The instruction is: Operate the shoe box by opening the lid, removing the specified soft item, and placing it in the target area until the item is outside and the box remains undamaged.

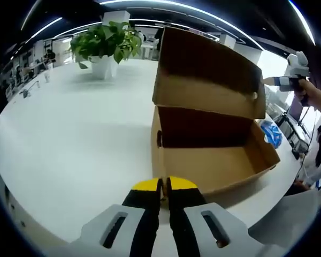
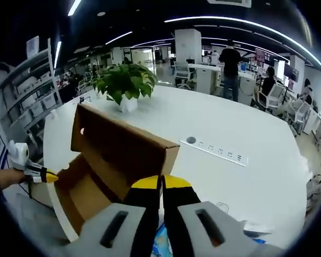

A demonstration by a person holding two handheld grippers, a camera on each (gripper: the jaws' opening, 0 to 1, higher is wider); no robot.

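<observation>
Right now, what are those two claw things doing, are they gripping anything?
Left gripper: shut, holding nothing, near the open shoe box.
Right gripper: shut, holding nothing visible.

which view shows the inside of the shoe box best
The left gripper view: it looks straight into the open shoe box under its raised lid. The right gripper view shows mostly the lid's outside and one inner corner.

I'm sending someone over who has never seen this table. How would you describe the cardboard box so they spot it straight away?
Start at the big white table with the potted plant near its far side. Towards the near edge stands a brown shoe box. Its hinged lid is raised and the inside looks bare, the only cardboard thing there.
</observation>
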